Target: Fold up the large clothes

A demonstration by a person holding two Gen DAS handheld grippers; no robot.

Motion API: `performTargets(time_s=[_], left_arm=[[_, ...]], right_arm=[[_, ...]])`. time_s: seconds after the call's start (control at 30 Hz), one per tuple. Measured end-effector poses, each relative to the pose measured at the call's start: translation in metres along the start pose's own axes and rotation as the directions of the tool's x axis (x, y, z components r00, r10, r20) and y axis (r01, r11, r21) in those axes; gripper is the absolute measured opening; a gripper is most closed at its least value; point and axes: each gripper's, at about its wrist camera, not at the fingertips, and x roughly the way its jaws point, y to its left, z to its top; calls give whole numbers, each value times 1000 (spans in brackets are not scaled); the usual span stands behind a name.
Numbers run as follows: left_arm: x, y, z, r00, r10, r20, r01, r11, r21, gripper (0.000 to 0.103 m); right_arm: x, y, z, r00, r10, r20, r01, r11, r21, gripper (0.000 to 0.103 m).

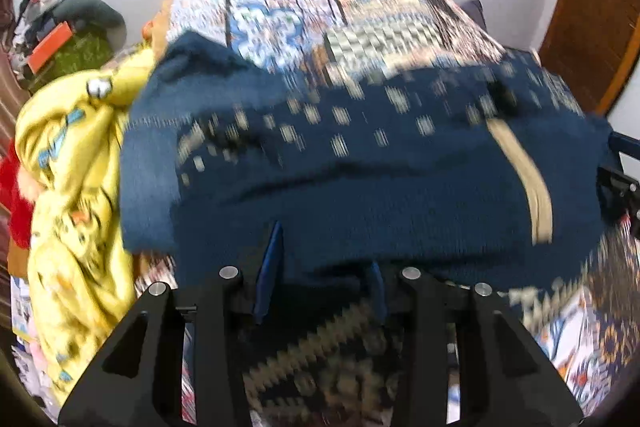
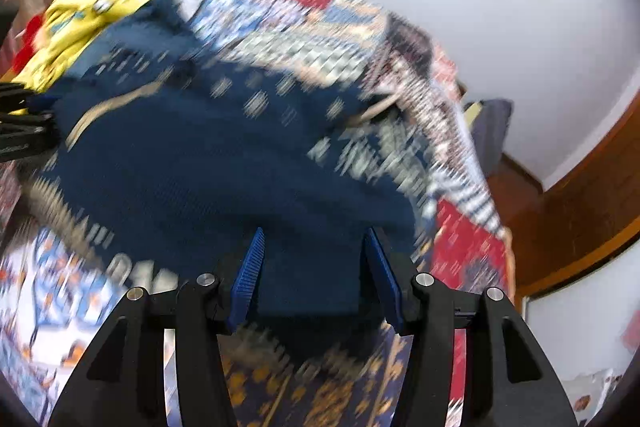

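A blurred navy sweater (image 1: 360,179) lies on a patchwork quilt (image 1: 320,15). The left claw (image 1: 324,267) and right claw (image 2: 316,263) both stand wide at its near hem; a yellow garment (image 1: 76,155) is heaped left.

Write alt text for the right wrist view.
A dark blue patterned sweater lies on a patchwork bedspread, its near edge between the right gripper's spread blue fingers. A yellow garment is bunched at upper left; the image is motion-blurred.

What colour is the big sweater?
Dark blue with small pale flecks and a tan stripe; sweater shows best in the left wrist view.
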Motion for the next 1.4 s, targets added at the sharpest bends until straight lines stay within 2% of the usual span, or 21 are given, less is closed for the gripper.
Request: performTargets(time_s=[0.1, 0.2, 0.3, 0.4, 0.47, 0.6, 0.77, 0.83, 0.97, 1.1, 1.17, 1.23, 1.3, 1.37, 1.4], left_arm=[[7, 8, 31, 998, 49, 26, -49, 999, -6, 42], [13, 19, 62, 999, 34, 33, -33, 999, -43, 42], [16, 25, 83, 997, 68, 48, -66, 996, -55, 42], [7, 28, 94, 990, 112, 90, -105, 991, -84, 42], [2, 31, 97, 994, 71, 88, -63, 994, -94, 43], [-15, 30, 84, 995, 49, 86, -43, 997, -66, 44], [-34, 23, 45, 995, 55, 81, -56, 998, 16, 59], [-30, 18, 30, 998, 40, 40, -42, 998, 51, 63], [-4, 1, 13, 998, 25, -64, -18, 994, 106, 63], [20, -20, 18, 988, -83, -133, 97, 990, 103, 63], [28, -32, 29, 992, -61, -112, 76, 988, 133, 63], [33, -40, 53, 998, -29, -56, 37, 988, 147, 63], [38, -37, 80, 998, -39, -41, 42, 995, 89, 63], [43, -28, 101, 997, -66, -43, 66, 998, 3, 63], [40, -21, 109, 998, -63, -11, 63, 997, -45, 63]], right_arm=[[14, -22, 28, 1000, -28, 14, 28, 998, 53, 49], [27, -42, 48, 997, -80, 10, 78, 991, 107, 49], [25, -66, 62, 999, -34, 20, 30, 984, 176, 49], [10, -81, 58, 998, 37, 49, -46, 978, 202, 49], [3, -80, 48, 998, 46, 52, -54, 982, 180, 49], [-12, -70, 14, 1000, 22, 18, -24, 994, 106, 49], [-30, -63, -22, 1000, 8, 3, -8, 1000, 23, 49], [-31, -60, -31, 999, 36, -12, -36, 999, 25, 49], [-17, -47, -34, 995, 89, -52, -87, 996, 34, 49], [-2, -33, -24, 994, 81, -77, -81, 997, 1, 49], [5, -31, -11, 995, 78, -66, -78, 997, 0, 49], [13, -35, 6, 996, 79, -45, -78, 997, 19, 49], [24, -44, 26, 997, 75, -25, -74, 995, 65, 49], [37, -60, 48, 999, 33, -16, -30, 989, 141, 49], [43, -68, 58, 1000, 8, -18, -5, 983, 183, 49]])
